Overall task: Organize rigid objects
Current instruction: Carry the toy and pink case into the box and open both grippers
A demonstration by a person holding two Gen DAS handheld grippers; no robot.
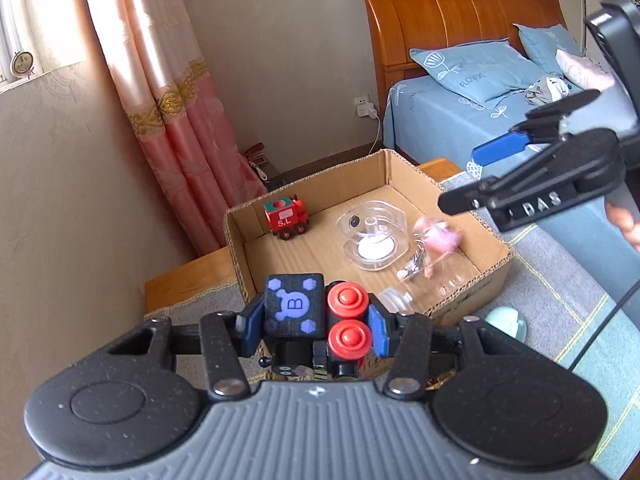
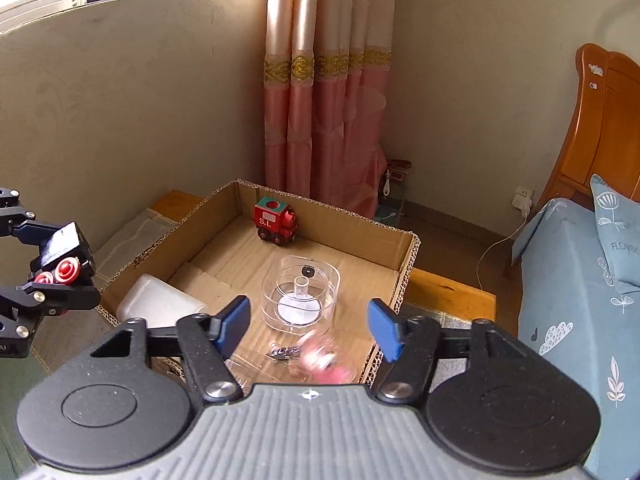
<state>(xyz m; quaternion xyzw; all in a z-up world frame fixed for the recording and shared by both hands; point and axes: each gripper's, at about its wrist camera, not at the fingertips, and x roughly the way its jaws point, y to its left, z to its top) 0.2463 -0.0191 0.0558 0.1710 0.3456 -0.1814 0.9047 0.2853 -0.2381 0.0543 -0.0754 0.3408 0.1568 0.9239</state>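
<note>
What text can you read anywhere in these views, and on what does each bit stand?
"S.L" on the red toy train in the cardboard box.
"B" on the black toy block held in the left gripper.
"DAS" on the right gripper, start cut off.
"FLOW", partly hidden, on the blue pillow.
</note>
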